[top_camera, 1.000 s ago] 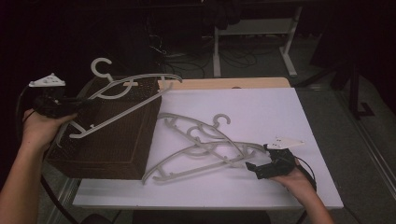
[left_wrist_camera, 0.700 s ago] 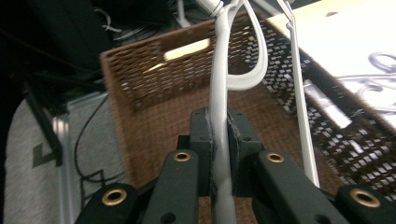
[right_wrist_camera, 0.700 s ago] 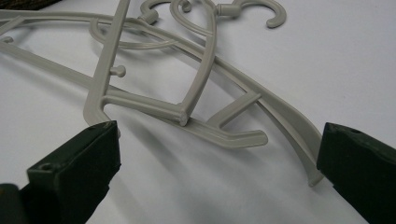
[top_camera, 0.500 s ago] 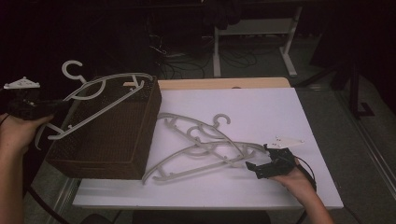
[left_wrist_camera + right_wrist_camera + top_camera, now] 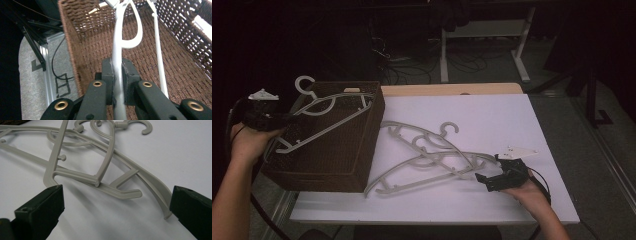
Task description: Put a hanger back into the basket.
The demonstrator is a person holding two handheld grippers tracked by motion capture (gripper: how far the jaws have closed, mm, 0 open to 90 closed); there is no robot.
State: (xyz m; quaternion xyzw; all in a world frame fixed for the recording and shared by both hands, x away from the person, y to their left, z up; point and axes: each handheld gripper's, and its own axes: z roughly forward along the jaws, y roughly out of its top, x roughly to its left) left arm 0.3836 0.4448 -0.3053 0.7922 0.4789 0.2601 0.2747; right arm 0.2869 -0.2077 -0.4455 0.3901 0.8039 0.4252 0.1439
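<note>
A brown wicker basket (image 5: 337, 165) stands at the table's left end. My left gripper (image 5: 277, 120) is at its left rim, shut on the arm of a pale grey plastic hanger (image 5: 332, 107). That hanger slants across the basket's opening with its hook past the far rim. In the left gripper view the hanger (image 5: 117, 50) runs up between the pads (image 5: 131, 75) into the basket (image 5: 95, 42). Several more grey hangers (image 5: 427, 150) lie tangled on the white table (image 5: 512, 120). My right gripper (image 5: 484, 177) stands open at their right ends, its jaws wide apart on either side of the hanger tips (image 5: 105, 165).
A light wooden strip (image 5: 452, 89) runs along the table's far edge. Behind it are dark floor, cables and a white desk frame (image 5: 522, 55). Bare white surface lies to the right of and beyond the hanger pile.
My left gripper swung left with the hanger, then came back right and down, so the hanger sits lower over the basket. The right gripper has stayed put.
</note>
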